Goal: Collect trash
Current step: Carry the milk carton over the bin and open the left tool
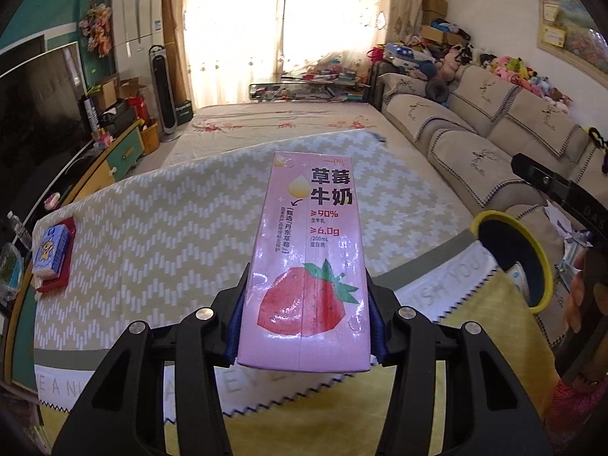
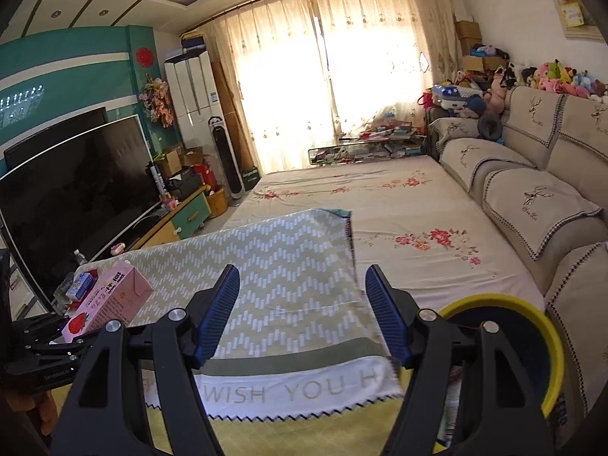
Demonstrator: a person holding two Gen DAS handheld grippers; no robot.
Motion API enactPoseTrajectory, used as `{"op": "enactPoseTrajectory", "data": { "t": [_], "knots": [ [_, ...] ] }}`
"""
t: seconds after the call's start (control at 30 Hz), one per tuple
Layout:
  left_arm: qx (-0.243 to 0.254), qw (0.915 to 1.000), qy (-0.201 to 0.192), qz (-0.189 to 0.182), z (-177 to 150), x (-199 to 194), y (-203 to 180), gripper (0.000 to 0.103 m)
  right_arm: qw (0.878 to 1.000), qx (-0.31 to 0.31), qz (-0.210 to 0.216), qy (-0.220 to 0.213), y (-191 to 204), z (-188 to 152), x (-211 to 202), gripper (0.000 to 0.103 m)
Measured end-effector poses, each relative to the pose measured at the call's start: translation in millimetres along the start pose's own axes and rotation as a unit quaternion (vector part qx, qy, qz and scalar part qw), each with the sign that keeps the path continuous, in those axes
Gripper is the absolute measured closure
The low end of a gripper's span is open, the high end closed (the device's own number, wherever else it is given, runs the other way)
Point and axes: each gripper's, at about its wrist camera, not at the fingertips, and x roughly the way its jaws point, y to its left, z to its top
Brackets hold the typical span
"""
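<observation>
My left gripper [image 1: 304, 326] is shut on a pink strawberry milk carton [image 1: 309, 258] and holds it above the table with the zigzag cloth [image 1: 152, 235]. The carton also shows at the left of the right wrist view [image 2: 110, 300]. A yellow-rimmed trash bin [image 1: 513, 262] with dark inside stands to the right of the table; in the right wrist view it [image 2: 505, 304] is at lower right. My right gripper [image 2: 302, 304] is open and empty above the table's front edge, just left of the bin.
A blue tissue pack [image 1: 51, 252] on a red tray lies at the table's far left. A sofa [image 1: 494, 140] runs along the right, a TV [image 2: 72, 193] on a cabinet along the left. A flowered sheet [image 2: 380, 209] covers the surface beyond the table.
</observation>
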Motion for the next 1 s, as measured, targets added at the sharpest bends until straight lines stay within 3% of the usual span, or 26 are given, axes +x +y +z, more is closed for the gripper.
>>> {"op": "enactPoseTrajectory", "data": {
  "t": [0.13,0.33,0.57,0.8,0.83,0.87,0.9,1.0],
  "knots": [
    [0.041,0.9978,0.003,-0.051,11,-6,-58,0.053,0.998,0.02,-0.052,-0.023,-49,-1,-50,0.037],
    [0.096,0.9873,0.027,-0.123,24,10,-152,0.053,0.989,0.048,-0.135,-0.029,-119,-21,-111,0.035],
    [0.151,0.9677,0.094,-0.178,30,57,-261,0.053,0.983,0.081,-0.167,-0.011,-176,-47,-135,0.034],
    [0.176,0.9604,0.145,-0.159,32,123,-324,0.053,0.979,0.114,-0.17,-0.003,-213,-62,-139,0.034],
    [0.177,0.9613,0.149,-0.15,32,131,-328,0.048,0.978,0.118,-0.171,-0.003,-216,-64,-140,0.034],
    [0.178,0.9619,0.152,-0.141,33,137,-331,0.033,0.978,0.12,-0.169,-0.002,-218,-66,-141,0.034],
    [0.174,0.9642,0.149,-0.133,34,141,-331,0.028,0.978,0.122,-0.167,-0.001,-218,-66,-142,0.034],
    [0.155,0.9701,0.135,-0.129,36,136,-322,0.026,0.98,0.118,-0.162,-0.002,-213,-67,-146,0.034]
  ]
}}
